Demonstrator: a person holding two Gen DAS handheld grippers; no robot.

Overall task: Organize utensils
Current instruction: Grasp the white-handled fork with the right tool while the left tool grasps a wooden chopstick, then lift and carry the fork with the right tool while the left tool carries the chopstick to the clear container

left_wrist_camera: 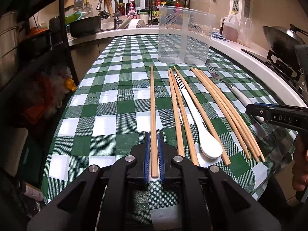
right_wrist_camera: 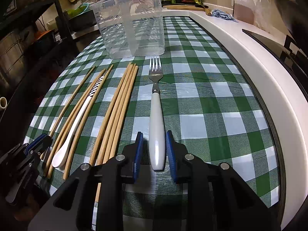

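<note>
Wooden chopstick (left_wrist_camera: 153, 115) pinched in left hand-held gripper (left_wrist_camera: 154, 136).

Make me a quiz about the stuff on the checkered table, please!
1. True or false: the clear container already holds utensils.
2. What lies between the open right gripper's fingers? A) ladle B) fork C) knife
3. Fill in: the left gripper is shut on a single wooden ____.

Key: 1 false; 2 B; 3 chopstick.
</note>
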